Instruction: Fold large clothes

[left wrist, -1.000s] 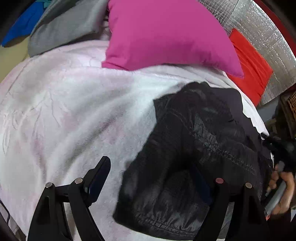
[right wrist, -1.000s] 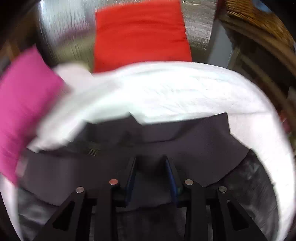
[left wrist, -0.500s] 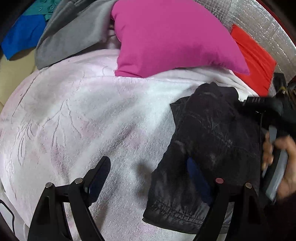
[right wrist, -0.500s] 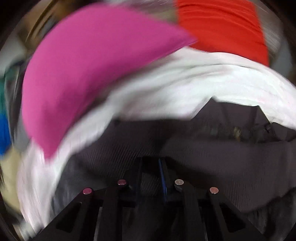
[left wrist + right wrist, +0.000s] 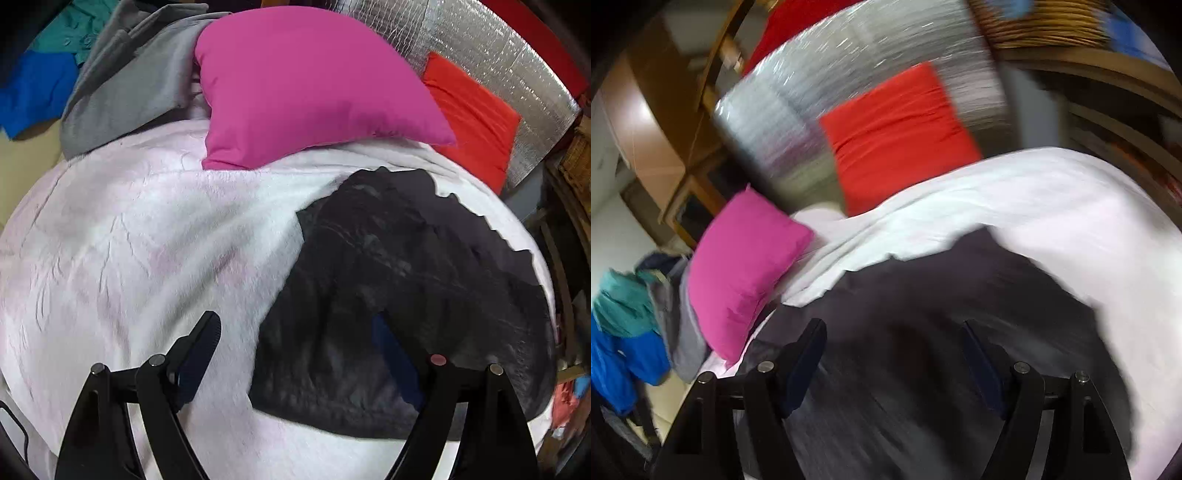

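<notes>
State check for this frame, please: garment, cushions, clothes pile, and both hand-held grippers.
Black garment: folded, lying on the white blanket, not gripped.
Pink cushion: resting on the blanket's far edge.
Red cushion: propped against the silver panel.
Grey garment: crumpled, unfolded.
Left hand-held gripper: open, empty.
Right hand-held gripper: jaws just opened, nothing held.

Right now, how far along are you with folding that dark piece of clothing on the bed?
Partly done: the black garment lies doubled into a compact, still rumpled bundle on the white blanket. Nothing is in hand: the left gripper is open, and the right gripper has just been opening, with nothing between its jaws. Left: squaring it up, then the grey clothes beside the pink pillow.
</notes>
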Demonstrator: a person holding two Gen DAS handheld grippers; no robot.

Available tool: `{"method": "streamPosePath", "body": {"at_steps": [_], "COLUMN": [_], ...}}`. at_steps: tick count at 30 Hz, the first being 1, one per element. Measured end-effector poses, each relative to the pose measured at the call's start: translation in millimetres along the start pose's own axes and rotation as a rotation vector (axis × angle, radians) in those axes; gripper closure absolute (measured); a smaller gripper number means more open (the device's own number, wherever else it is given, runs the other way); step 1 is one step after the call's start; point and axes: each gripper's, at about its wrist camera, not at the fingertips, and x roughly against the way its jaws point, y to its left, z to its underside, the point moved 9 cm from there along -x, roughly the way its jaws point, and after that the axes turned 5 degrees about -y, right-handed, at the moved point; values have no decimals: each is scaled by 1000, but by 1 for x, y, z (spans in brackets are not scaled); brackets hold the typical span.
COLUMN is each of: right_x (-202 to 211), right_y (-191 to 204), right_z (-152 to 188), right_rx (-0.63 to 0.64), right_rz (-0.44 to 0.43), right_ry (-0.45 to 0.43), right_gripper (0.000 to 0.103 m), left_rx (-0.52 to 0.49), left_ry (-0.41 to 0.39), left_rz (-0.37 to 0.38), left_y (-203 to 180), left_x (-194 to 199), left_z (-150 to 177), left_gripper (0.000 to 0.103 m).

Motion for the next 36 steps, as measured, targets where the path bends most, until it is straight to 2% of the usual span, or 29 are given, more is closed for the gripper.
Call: {"method": "streamPosePath", "body": {"at_steps": [2,5,9,14,16,19,21,25,28,31,32,33,34,36], "right_x": [38,62,51,30,17,3,-4,-16,-24,-33,-32,-34,-35,-31], "right_y": [-35,-75,-104,-113,-115,-127,-137,-149,-148,-142,-140,-138,-136,-136], "right_z": [14,42,81,107,108,104,106,92,84,79,79,78,78,75], "right_rx": [-108,-263,-469,-595,-617,-638,-685,-722,-689,-610,-581,-542,-524,-509], "right_rz": [-39,-121,-173,-184,-183,-151,-141,-136,-122,-67,-49,-27,-18,-21], "right_ry": [-21,-21,76,151,143,139,141,76,52,34,27,28,30,20], "right_gripper": [25,24,23,23,23,23,23,22,22,23,32,46,49,59], "left_rx": [17,51,128,299,373,398,424,483,488,495,490,482,471,447], "left_ry": [8,14,49,101,111,135,126,107,90,55,43,33,25,4], "left_rz": [35,77,129,187,204,229,266,371,369,370,371,359,354,346], "left_y": [-4,-7,-3,14,18,9,2,-11,-16,-18,-19,-20,-20,-23], "left_x": [5,14,19,15,7,-10,-15,-22,-32,-34,-35,-34,-33,-32], "left_z": [9,28,53,84,87,88,84,69,63,58,56,55,54,50], "left_gripper": [18,18,18,18,18,18,18,18,19,23,28,33,36,48]}}
